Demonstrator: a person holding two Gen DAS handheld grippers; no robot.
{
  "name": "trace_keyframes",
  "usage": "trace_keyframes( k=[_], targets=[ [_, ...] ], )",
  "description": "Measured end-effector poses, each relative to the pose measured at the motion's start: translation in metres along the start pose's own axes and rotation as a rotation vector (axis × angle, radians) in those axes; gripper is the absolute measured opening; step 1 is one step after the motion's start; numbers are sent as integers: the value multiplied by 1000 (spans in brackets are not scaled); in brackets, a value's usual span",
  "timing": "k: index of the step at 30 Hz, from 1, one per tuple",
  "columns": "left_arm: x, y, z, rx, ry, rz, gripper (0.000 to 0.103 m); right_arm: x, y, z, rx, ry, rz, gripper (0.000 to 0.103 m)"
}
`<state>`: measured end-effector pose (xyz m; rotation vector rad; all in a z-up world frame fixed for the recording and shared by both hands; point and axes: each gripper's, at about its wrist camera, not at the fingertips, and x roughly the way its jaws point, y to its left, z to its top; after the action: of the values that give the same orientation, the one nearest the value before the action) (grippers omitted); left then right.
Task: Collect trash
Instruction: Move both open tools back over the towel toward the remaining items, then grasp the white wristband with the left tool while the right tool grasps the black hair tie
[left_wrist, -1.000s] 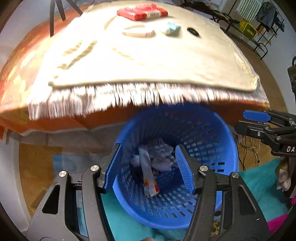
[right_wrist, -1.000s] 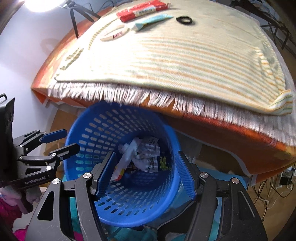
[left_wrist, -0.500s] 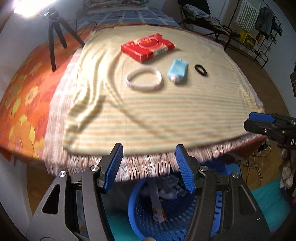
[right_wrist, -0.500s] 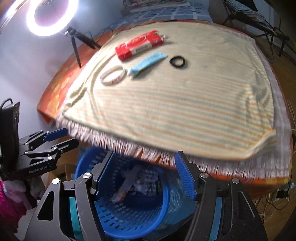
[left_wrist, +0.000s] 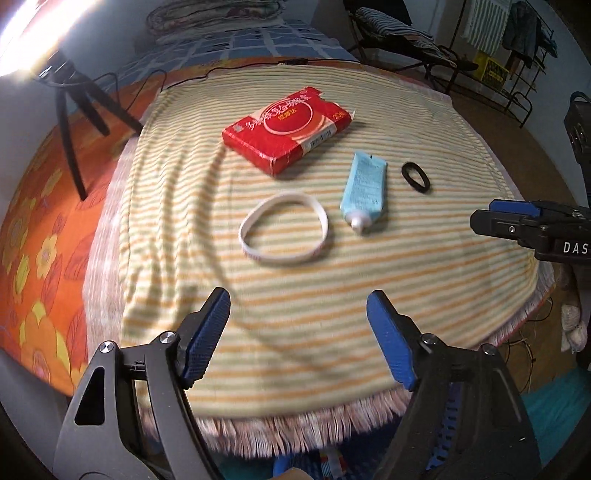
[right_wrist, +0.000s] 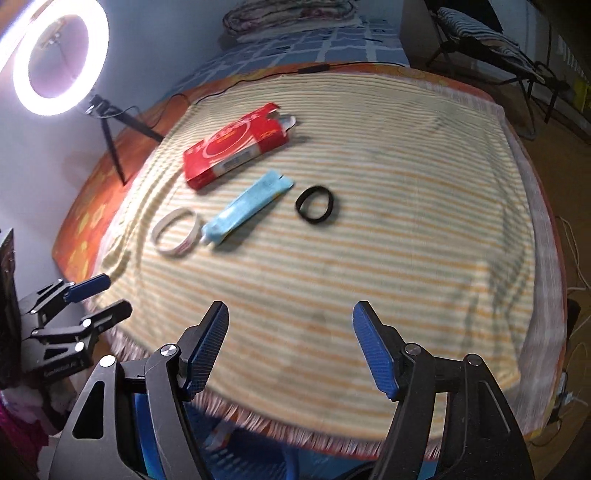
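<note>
With both grippers spread and empty, I held left gripper (left_wrist: 297, 339) and right gripper (right_wrist: 290, 345) low in frame, facing remaining trash: red box (left_wrist: 286, 127), blue tube (left_wrist: 365, 190), white band (left_wrist: 283, 232), black ring (right_wrist: 315, 205) mid-frame on striped cloth (right_wrist: 369, 258).

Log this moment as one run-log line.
left gripper: open, empty | right gripper: open, empty | on blanket: red box, blue tube

Red carton (left_wrist: 286, 129), far flap torn open, flat on the striped cloth at the far left. Nearer, white band (left_wrist: 283, 233); just right, squeezed blue tube (left_wrist: 364, 192), cap near. Further right, black ring (left_wrist: 416, 177).
</note>
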<state>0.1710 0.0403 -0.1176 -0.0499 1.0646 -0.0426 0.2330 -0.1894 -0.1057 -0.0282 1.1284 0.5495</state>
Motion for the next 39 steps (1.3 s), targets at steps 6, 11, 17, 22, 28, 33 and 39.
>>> trace_keyframes(
  k=[6, 11, 17, 22, 28, 33, 39],
  targets=[
    [24, -5, 24, 93, 11, 55, 79, 19, -4, 19, -22, -2, -7, 70],
    [45, -6, 35, 160, 49, 73, 79, 33, -5, 29, -55, -1, -8, 70],
    [64, 0, 47, 165, 68, 73, 79, 56, -8, 43, -66, 33, -16, 70],
    [74, 14, 55, 121, 73, 21, 77, 73, -10, 54, -70, 52, -52, 70],
    [71, 22, 56, 93, 55, -22, 40, 78, -8, 66, -78, 43, -84, 70],
    [68, 16, 52, 98, 45, -20, 14, 82, -2, 67, -104, 47, -108, 70],
    [59, 9, 43, 85, 32, -5, 5, 82, 11, 60, -164, 34, -135, 37]
  ],
)
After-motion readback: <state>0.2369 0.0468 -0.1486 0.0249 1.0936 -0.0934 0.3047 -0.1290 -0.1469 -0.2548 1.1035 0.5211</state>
